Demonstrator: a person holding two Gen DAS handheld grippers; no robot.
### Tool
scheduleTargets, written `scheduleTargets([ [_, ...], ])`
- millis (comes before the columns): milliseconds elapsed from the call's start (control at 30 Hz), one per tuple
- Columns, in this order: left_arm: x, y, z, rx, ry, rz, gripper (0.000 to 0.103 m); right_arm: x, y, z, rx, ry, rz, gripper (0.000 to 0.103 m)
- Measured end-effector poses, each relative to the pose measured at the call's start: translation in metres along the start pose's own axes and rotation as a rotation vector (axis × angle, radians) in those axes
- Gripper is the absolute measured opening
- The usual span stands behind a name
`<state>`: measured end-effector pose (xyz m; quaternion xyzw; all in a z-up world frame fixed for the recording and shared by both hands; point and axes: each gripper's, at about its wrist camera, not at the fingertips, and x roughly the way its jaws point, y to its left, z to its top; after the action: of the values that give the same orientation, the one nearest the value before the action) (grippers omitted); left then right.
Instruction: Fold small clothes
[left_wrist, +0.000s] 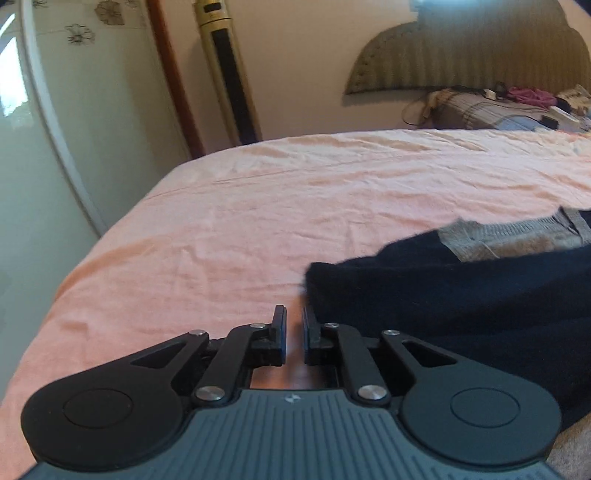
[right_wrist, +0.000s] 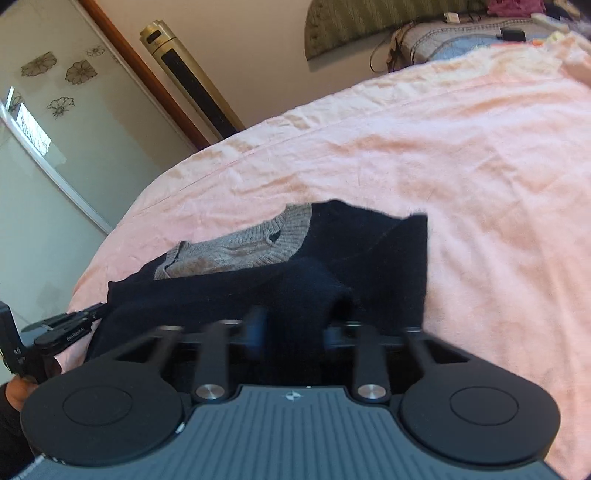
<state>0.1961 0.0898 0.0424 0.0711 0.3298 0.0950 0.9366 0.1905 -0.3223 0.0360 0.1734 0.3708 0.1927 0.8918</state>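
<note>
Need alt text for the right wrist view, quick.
The right gripper, blurred, has a fold of the dark navy sweater between its fingers. The sweater, with a grey knit collar, lies on a pink bedsheet.

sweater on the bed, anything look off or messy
Yes: the navy sweater lies skewed on the pink sheet, its near edge bunched into a lump between the right tongs. No damage shows.
</note>
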Motion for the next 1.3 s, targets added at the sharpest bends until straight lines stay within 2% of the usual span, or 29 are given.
scheduleTargets([
  [33, -0.011, 0.006, 0.004, -0.057, -0.028, 0.003, 0.017, -0.011, 0.004, 0.002, -0.026, -0.053, -0.027, 0.069],
  [67, -0.020, 0.009, 0.009, -0.129, -0.066, -0.039, 0.024, -0.018, 0.011, 0.004, -0.056, -0.096, -0.034, 0.068],
  [100, -0.028, 0.008, 0.012, -0.198, -0.098, -0.113, 0.048, -0.020, 0.017, 0.006, -0.066, -0.117, -0.026, 0.068],
  [133, -0.031, 0.001, 0.016, -0.235, -0.111, -0.182, 0.079, -0.015, 0.025, 0.007, -0.070, -0.120, -0.015, 0.068],
  [167, -0.031, -0.012, 0.018, -0.232, -0.115, -0.220, 0.084, -0.002, 0.034, 0.008, -0.085, -0.101, -0.004, 0.068],
  [233, -0.019, -0.050, 0.020, -0.113, -0.103, -0.226, 0.084, 0.031, 0.054, 0.003, -0.171, -0.038, -0.047, 0.064],
  [300, 0.005, -0.075, 0.013, 0.004, -0.049, -0.152, 0.084, 0.059, 0.061, -0.009, -0.264, 0.007, -0.151, 0.062],
  [333, 0.020, -0.078, 0.006, 0.046, -0.011, -0.115, 0.084, 0.060, 0.060, -0.016, -0.321, -0.044, -0.166, 0.062],
  [367, 0.029, -0.070, -0.003, 0.049, -0.030, -0.124, 0.084, 0.060, 0.057, -0.024, -0.379, -0.066, -0.179, 0.063],
  [400, 0.034, -0.053, -0.002, -0.021, -0.007, -0.189, 0.085, 0.057, 0.050, -0.028, -0.405, -0.090, -0.176, 0.063],
  [467, 0.042, -0.033, -0.004, -0.082, 0.009, -0.164, 0.085, 0.049, 0.032, -0.021, -0.289, -0.109, -0.123, 0.063],
  [500, 0.042, -0.031, -0.003, -0.071, 0.010, -0.161, 0.087, 0.049, 0.031, -0.020, -0.282, -0.109, -0.118, 0.063],
  [567, 0.034, -0.042, -0.003, -0.006, -0.006, -0.097, 0.088, 0.050, 0.044, -0.024, -0.335, -0.100, -0.168, 0.063],
  [600, 0.024, -0.047, -0.004, 0.028, -0.015, -0.044, 0.088, 0.046, 0.051, -0.025, -0.336, -0.095, -0.200, 0.063],
  [633, 0.011, -0.049, -0.004, 0.043, -0.019, -0.024, 0.086, 0.036, 0.058, -0.027, -0.307, -0.092, -0.213, 0.066],
  [667, -0.008, -0.047, -0.007, 0.029, -0.032, -0.059, 0.086, 0.022, 0.063, -0.030, -0.271, -0.098, -0.200, 0.071],
  [700, -0.026, -0.044, -0.012, -0.004, -0.049, -0.129, 0.087, 0.008, 0.067, -0.037, -0.245, -0.110, -0.162, 0.073],
  [733, -0.043, -0.040, -0.020, -0.037, -0.061, -0.210, 0.087, -0.004, 0.070, -0.047, -0.236, -0.110, -0.120, 0.080],
  [767, -0.053, -0.042, -0.028, -0.037, -0.056, -0.248, 0.087, -0.008, 0.071, -0.057, -0.243, -0.091, -0.111, 0.085],
  [800, -0.056, -0.046, -0.035, -0.026, -0.034, -0.263, 0.087, -0.007, 0.073, -0.067, -0.260, -0.059, -0.134, 0.085],
  [867, -0.046, -0.055, -0.051, 0.020, 0.049, -0.264, 0.088, -0.001, 0.069, -0.087, -0.337, -0.027, -0.209, 0.084],
  [900, -0.043, -0.052, -0.060, 0.015, 0.011, -0.271, 0.090, -0.003, 0.066, -0.095, -0.382, -0.048, -0.221, 0.084],
  [967, -0.039, -0.045, -0.059, -0.007, 0.022, -0.283, 0.093, -0.010, 0.053, -0.091, -0.314, -0.066, -0.216, 0.086],
  [1067, -0.045, -0.049, -0.057, 0.035, 0.034, -0.222, 0.094, -0.012, 0.057, -0.090, -0.351, -0.044, -0.269, 0.084],
  [1100, -0.055, -0.050, -0.058, 0.036, 0.051, -0.184, 0.093, -0.016, 0.065, -0.091, -0.347, -0.035, -0.296, 0.083],
  [1133, -0.067, -0.049, -0.059, 0.031, 0.063, -0.178, 0.092, -0.023, 0.072, -0.092, -0.324, -0.035, -0.303, 0.082],
  [1200, -0.096, -0.045, -0.069, 0.009, 0.048, -0.269, 0.094, -0.041, 0.084, -0.107, -0.305, -0.042, -0.218, 0.082],
  [1233, -0.109, -0.044, -0.079, 0.010, 0.043, -0.312, 0.093, -0.045, 0.091, -0.117, -0.326, -0.030, -0.196, 0.086],
  [1300, -0.118, -0.049, -0.098, 0.061, 0.070, -0.316, 0.093, -0.043, 0.096, -0.138, -0.396, 0.022, -0.230, 0.088],
])
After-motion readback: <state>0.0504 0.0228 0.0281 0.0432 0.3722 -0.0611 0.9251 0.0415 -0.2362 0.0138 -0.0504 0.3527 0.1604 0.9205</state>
